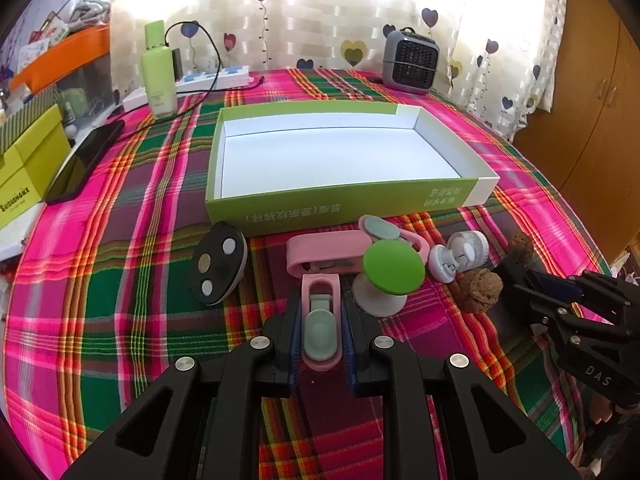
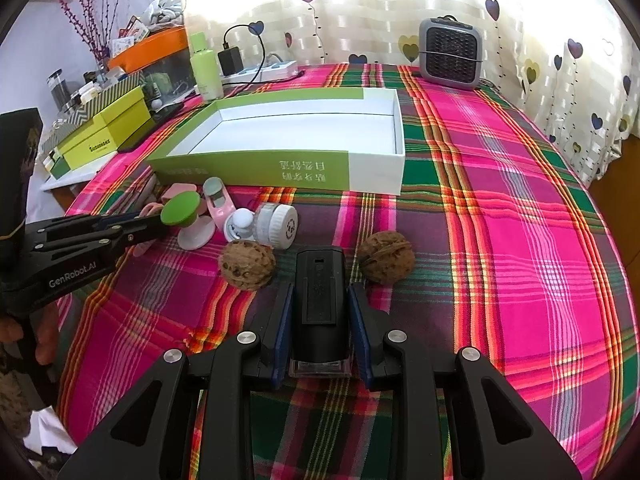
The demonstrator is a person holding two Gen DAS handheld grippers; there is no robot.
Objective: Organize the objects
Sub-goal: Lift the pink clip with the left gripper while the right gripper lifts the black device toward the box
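The green-and-white box [image 1: 348, 200] stands empty on the plaid tablecloth [image 2: 520, 240], just beyond the loose items. The black block [image 2: 320, 300] is pinched by the right gripper [image 2: 320, 312]; the small pink clip [image 1: 321, 332] is pinched by the left gripper [image 1: 321, 340]. Each should be lifted straight up first, so the green-topped knob [image 1: 393, 267] and walnuts [image 2: 248, 264] are not knocked, then carried over the near wall.
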